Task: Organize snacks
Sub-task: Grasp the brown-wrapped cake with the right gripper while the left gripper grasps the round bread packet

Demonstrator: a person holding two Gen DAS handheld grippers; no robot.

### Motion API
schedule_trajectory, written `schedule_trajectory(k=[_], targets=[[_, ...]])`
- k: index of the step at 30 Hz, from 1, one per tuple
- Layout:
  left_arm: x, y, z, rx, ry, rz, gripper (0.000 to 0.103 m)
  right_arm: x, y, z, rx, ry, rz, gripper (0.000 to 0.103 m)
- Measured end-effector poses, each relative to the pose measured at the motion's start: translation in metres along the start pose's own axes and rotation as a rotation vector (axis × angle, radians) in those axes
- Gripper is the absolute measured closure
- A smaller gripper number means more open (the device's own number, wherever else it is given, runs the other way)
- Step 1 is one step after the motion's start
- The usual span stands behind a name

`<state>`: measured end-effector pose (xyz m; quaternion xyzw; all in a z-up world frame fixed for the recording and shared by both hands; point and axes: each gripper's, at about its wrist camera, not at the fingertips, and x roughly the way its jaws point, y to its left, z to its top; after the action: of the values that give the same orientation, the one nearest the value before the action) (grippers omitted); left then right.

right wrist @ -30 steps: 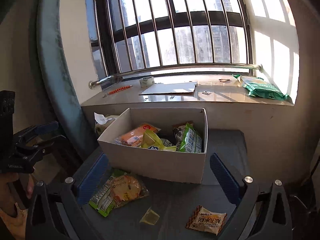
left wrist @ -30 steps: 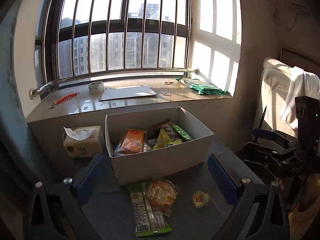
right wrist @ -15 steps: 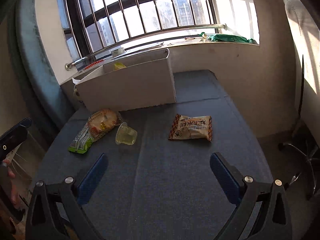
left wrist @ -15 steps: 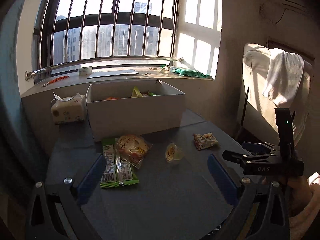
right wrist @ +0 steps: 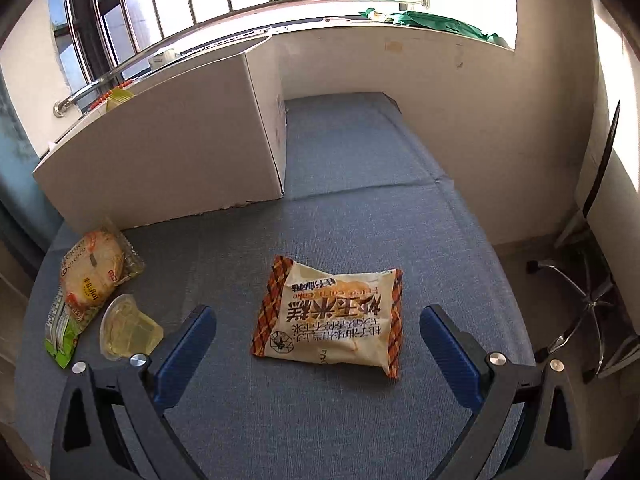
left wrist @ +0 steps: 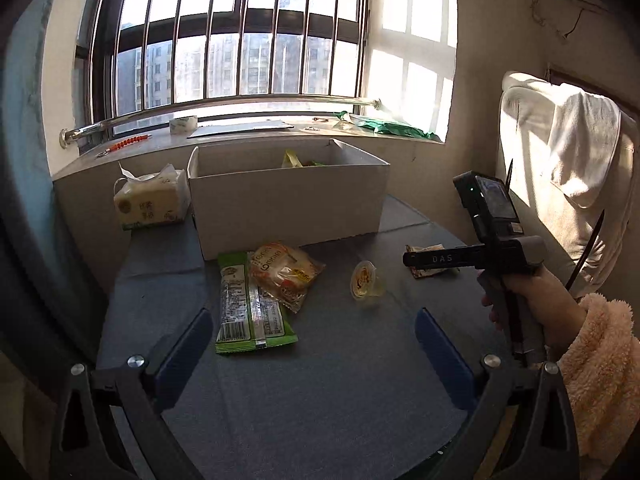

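- Right gripper (right wrist: 316, 332) hangs low over the blue-grey table (right wrist: 360, 184), its two blue-padded fingers (right wrist: 182, 354) spread wide and holding nothing.
- Directly ahead of it, between the lines of the two fingers, lies a cream and orange corn cake packet (right wrist: 330, 318), flat on the table and not touched by either pad.
- Left of that packet sits a small clear jelly cup (right wrist: 128, 328), and further left a round bun in clear wrap (right wrist: 94, 276) overlapping a green packet (right wrist: 60, 340).
- A white cardboard box (right wrist: 160, 160) stands behind them, with a yellow wrapper (right wrist: 118, 96) showing above its rim.
- Left gripper (left wrist: 312, 356) is likewise spread wide and empty, held back from the green packet (left wrist: 250, 308) and the bun (left wrist: 286, 270).
- From the left camera, a hand (left wrist: 536, 312) in a fluffy peach sleeve (left wrist: 604, 376) holds the right gripper's handle above the corn cake packet (left wrist: 426, 256); the jelly cup (left wrist: 366, 280) lies just left of it.
- Compared with half a second ago, the right gripper has come down and forward, so the corn cake packet now fills the space before it; the snacks themselves have not shifted.
- A second ago both cameras looked down into the box from higher up.
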<state>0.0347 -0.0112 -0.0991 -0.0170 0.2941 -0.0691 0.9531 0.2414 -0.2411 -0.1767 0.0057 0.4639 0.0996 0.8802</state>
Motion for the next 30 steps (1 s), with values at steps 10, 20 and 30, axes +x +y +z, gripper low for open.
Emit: schedule_trajectory(k=[10,20,30], targets=[[0.019,0.010,-0.005,-0.009,0.046,-0.001,0.000,-0.001,0.006,-0.014,-0.080,-0.025,-0.053,0.037],[0.098,0.011,0.027,0.180,0.192,0.011,0.000,-0.070,-0.005,-0.046,0.000,-0.120,0.106,0.040],[0.187,0.009,0.048,0.348,0.362,0.003,0.000,-0.110,-0.019,-0.061,0.054,-0.169,0.173,0.040]])
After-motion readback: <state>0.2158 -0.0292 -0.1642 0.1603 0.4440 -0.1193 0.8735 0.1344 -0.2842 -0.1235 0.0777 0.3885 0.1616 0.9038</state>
